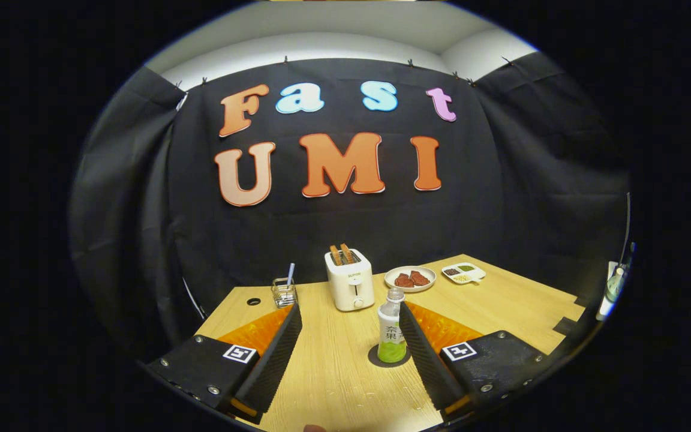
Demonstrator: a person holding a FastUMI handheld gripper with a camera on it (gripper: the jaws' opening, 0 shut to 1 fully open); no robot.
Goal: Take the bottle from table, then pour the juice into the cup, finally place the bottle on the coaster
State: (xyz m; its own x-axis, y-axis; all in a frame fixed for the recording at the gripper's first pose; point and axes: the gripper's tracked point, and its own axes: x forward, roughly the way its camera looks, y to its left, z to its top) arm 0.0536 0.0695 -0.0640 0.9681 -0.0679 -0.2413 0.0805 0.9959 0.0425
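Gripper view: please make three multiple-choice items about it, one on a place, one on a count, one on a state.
1. Where does the bottle stand?
A. on a dark coaster, beside one finger of the tongs
B. behind the toaster
C. on the plate

2. How many bread slices stick out of the toaster?
A. none
B. two
C. four

3. How are the tongs?
A. shut on the bottle
B. shut on the cup
C. open, holding nothing

Answers:
1 A: the dark round coaster shows under the bottle's base, close by one finger.
2 B: two brown slices stand in the slots on top.
3 C: the fingers are wide apart, with bare table between them; the cup sits beyond them.
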